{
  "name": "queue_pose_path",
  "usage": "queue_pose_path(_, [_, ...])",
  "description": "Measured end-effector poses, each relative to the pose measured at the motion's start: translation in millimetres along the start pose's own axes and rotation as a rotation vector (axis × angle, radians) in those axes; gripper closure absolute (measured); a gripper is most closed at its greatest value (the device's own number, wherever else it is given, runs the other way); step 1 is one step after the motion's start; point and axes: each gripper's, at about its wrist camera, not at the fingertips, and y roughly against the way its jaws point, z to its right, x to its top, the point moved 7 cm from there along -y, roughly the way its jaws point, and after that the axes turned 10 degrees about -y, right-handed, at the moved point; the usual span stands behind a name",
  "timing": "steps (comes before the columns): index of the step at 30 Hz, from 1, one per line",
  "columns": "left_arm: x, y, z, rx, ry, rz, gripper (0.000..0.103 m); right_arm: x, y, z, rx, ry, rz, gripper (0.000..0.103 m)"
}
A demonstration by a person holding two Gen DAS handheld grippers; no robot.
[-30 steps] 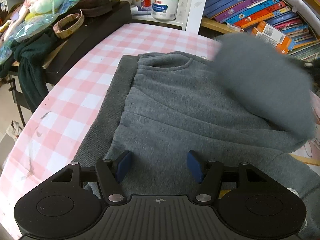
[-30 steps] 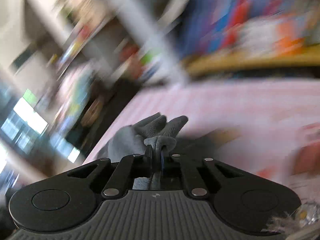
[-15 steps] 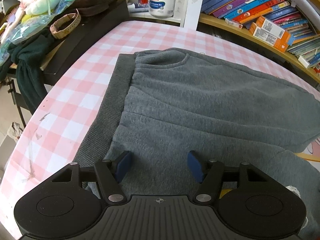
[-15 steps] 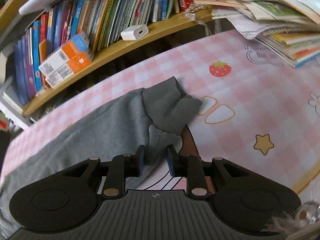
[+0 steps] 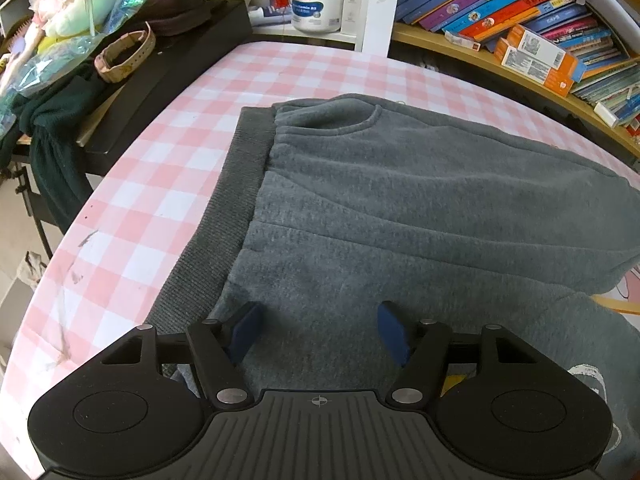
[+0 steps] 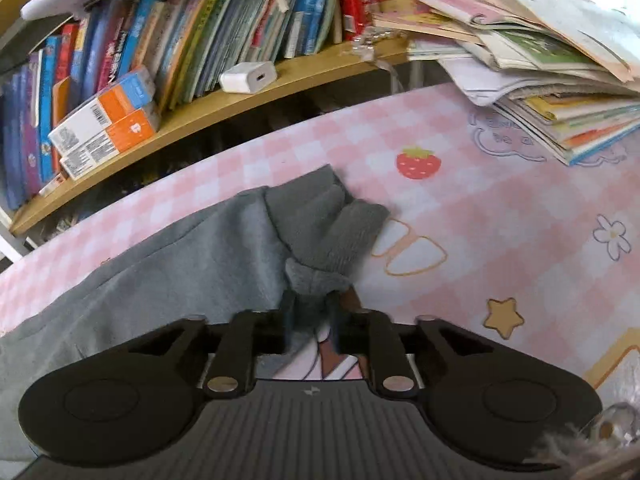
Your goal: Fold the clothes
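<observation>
Left wrist view: your left gripper (image 5: 318, 330) hovers with jaws spread wide over the grey sweatshirt (image 5: 400, 216), which lies on the pink checked tablecloth (image 5: 160, 152) ahead. Right wrist view: your right gripper (image 6: 310, 316) has jaws partly parted around a sleeve fold (grip uncertain), cuff (image 6: 332, 224) just ahead.

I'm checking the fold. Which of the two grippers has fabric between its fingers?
The right gripper: a bunched bit of the grey sweatpants near the cuff sits between its narrowly parted fingers. The left gripper is spread wide over the cloth, gripping nothing.
</observation>
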Motion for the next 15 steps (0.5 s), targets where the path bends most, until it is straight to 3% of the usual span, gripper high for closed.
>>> queue_pose_path(5, [1.8, 9.4, -2.8, -0.022, 0.019, 0.041, 0.038, -13.2, 43.3, 9.3, 0.021, 0.060, 0.034, 0.067])
queue_pose_path(9, [4.7, 12.2, -3.4, -0.048, 0.019, 0.063, 0.039, -50.8, 85.2, 25.2, 0.007, 0.142, 0.010, 0.064])
queue_pose_path(15, [11.7, 8.5, -1.5, -0.102, -0.008, 0.079, 0.044, -98.1, 135.1, 51.6, -0.032, 0.124, -0.017, 0.063])
